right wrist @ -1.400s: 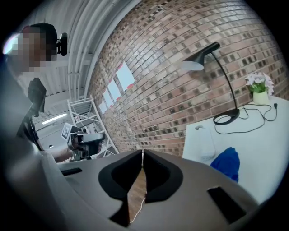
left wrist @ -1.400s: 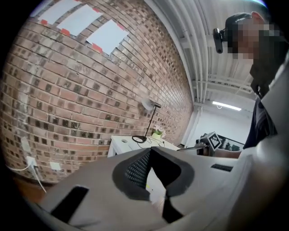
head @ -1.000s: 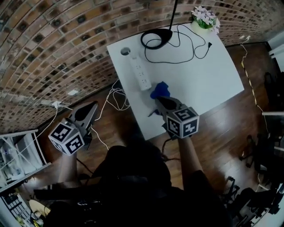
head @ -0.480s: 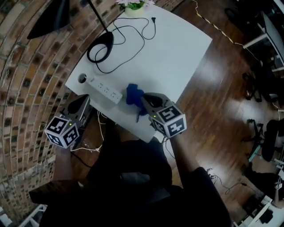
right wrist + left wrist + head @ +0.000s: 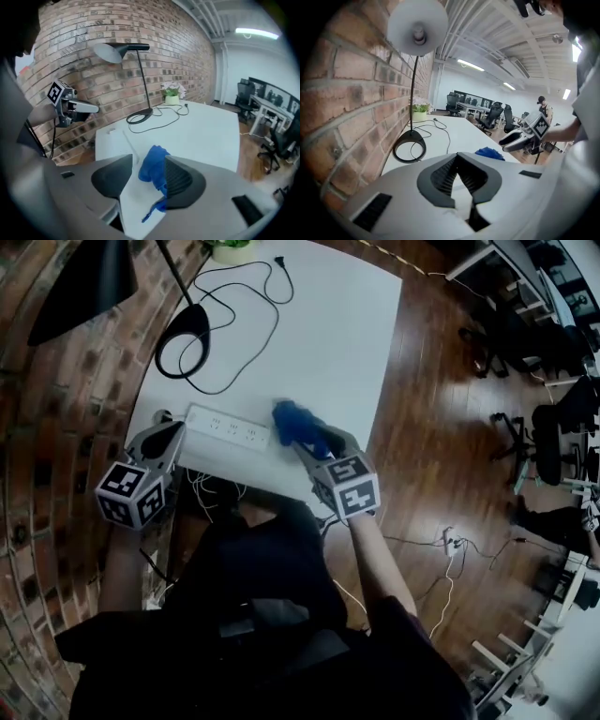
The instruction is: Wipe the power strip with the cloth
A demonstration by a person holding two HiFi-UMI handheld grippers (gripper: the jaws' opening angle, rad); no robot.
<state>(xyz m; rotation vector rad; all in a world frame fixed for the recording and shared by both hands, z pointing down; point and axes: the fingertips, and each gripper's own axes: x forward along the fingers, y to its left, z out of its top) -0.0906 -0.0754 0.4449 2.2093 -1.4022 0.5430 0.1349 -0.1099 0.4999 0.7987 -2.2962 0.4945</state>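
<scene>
Your right gripper (image 5: 311, 439) has just been opening, crumpled blue cloth (image 5: 292, 420) loose between its jaws; your left gripper (image 5: 172, 434) is clenched empty

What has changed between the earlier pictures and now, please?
The left gripper, shut and empty, swung in from over the floor to the edge of the table beside the power strip. The right gripper has just been opening its jaws, with the blue cloth between them. Power strip, cloth and lamp stayed put.
</scene>
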